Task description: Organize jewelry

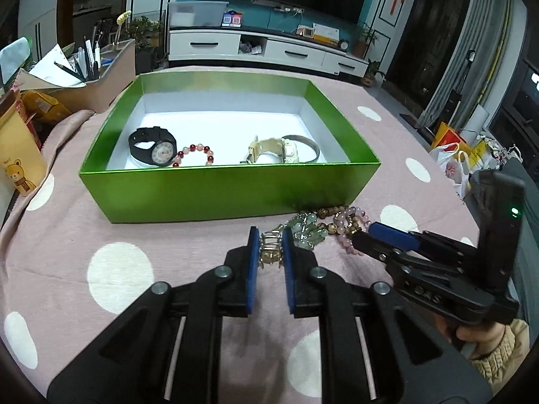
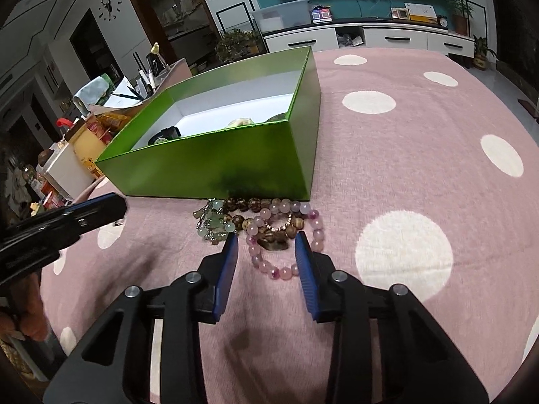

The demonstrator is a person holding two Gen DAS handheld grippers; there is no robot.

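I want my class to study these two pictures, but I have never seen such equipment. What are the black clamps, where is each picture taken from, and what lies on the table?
A person holds two hand-held grippers, each carrying its own camera. The left camera shows the left gripper, jaws shut on a small gold metal link bracelet. The right camera shows the right gripper, jaws open around a pink bead bracelet in a jewelry pile. On the pink dotted tablecloth stands an open green cardboard box holding a black wristwatch and other pieces.
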